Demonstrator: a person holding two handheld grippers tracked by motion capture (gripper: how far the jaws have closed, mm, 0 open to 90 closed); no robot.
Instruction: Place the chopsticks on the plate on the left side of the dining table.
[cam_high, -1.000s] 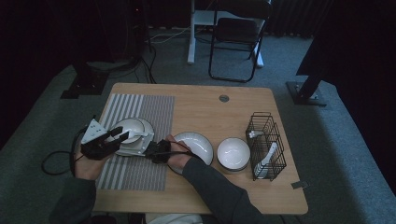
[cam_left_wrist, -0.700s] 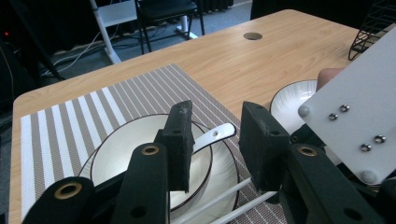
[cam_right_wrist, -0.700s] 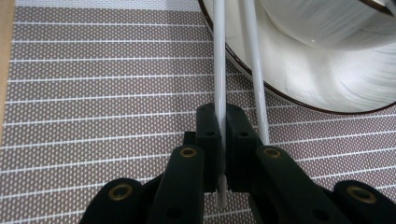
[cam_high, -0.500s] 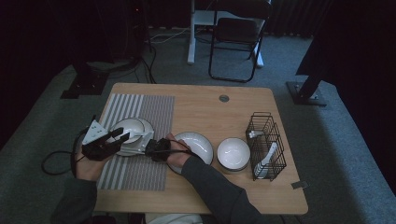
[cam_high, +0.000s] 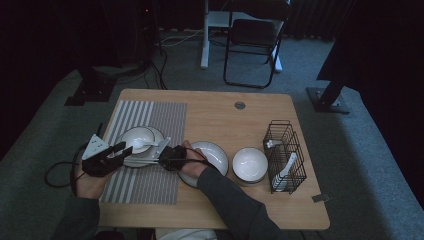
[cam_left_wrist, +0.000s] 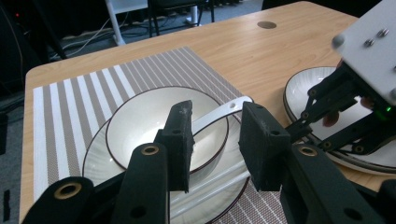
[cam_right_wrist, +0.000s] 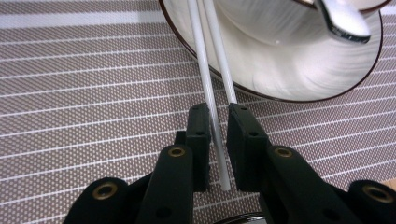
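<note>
Since the chopsticks (cam_right_wrist: 215, 100) already rest with their far ends on the plate (cam_right_wrist: 299, 79), the right claw (cam_right_wrist: 218, 140) has just been opening; its jaws stand slightly apart around the near ends, pads clear. The plate and its bowl (cam_left_wrist: 161, 123) sit on the mat (cam_high: 150, 150) near the bench's left edge. The left claw (cam_left_wrist: 219, 140) hovers half open over the bowl, holding nothing, perhaps ready to steady it.
</note>
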